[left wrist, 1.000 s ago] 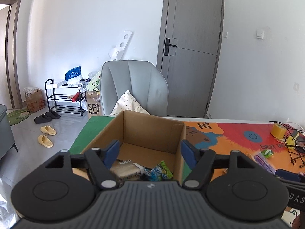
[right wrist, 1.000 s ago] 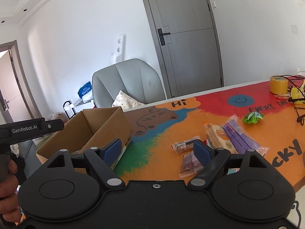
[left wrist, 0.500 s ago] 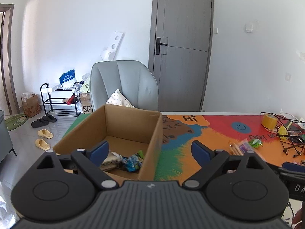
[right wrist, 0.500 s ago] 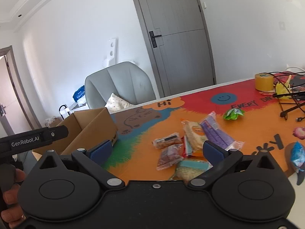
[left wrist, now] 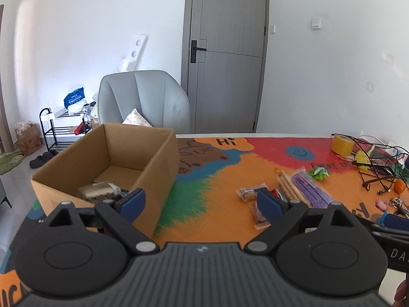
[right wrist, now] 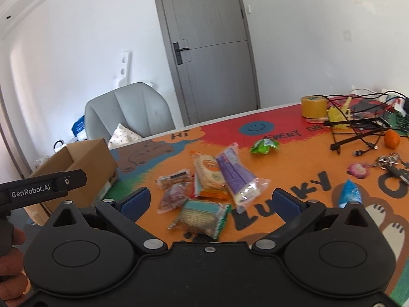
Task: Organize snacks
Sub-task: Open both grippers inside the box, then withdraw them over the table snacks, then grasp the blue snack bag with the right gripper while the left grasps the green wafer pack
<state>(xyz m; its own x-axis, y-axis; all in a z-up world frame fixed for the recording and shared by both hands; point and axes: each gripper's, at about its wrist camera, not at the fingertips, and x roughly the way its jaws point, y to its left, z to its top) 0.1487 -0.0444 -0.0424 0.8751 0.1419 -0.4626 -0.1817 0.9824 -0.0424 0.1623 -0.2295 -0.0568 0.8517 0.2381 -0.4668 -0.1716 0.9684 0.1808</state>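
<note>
Corrugated brown card forms the open box at the left end of the table, and a few wrapped snacks already lie in its bottom, which suggests it serves as the collecting bin. The rest of the snacks sit heaped together on the bright printed mat, well apart from the box, probably tipped out there so each packet can be taken singly.

The right gripper has its blue-padded fingers spread wide with nothing between the pads. A teal-edged biscuit packet lies just ahead of them, roughly centred in the gap, with the purple wafer pack and orange cracker pack beyond it (all three overlap, so a clean single pick may need care).

The left gripper is likewise wide apart and empty. Its left finger overlaps the near box wall in view, its right finger a small brownish packet, though whether it touches is unclear.
</note>
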